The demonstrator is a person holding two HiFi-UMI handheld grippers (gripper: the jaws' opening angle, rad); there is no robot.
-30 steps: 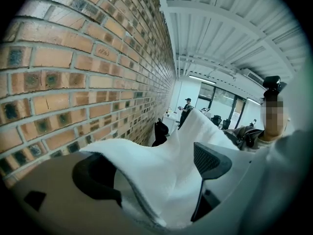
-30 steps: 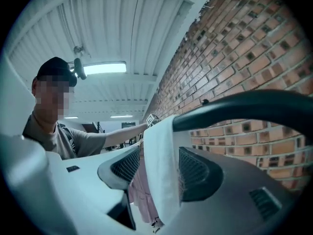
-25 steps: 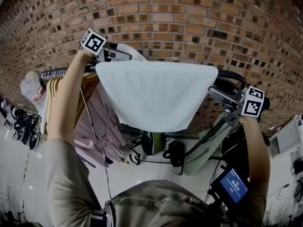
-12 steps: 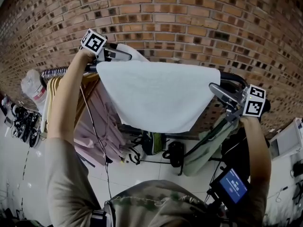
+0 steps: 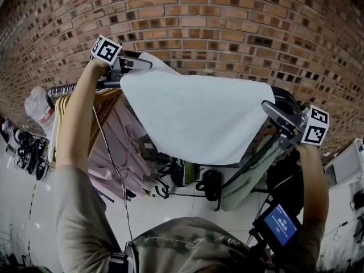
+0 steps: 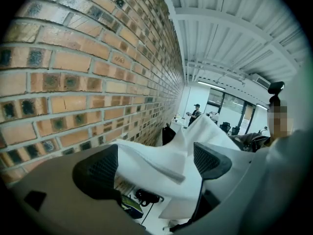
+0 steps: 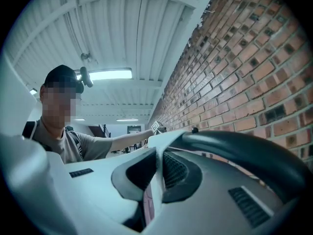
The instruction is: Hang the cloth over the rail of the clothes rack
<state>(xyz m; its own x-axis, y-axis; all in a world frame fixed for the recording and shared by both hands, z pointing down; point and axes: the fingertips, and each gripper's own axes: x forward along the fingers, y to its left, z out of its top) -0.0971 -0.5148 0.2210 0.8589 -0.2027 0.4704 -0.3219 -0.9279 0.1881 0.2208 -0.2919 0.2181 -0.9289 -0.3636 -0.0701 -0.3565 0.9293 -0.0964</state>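
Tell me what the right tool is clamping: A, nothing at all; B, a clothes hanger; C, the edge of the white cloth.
C: the right gripper view shows the right tool shut on a thin edge of the white cloth.

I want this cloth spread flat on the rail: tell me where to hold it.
Take the cloth at its two top corners, from either end, jaws across the thin edge, which runs straight there. The right tool is shut on its corner; the left tool has its jaws apart round the other.
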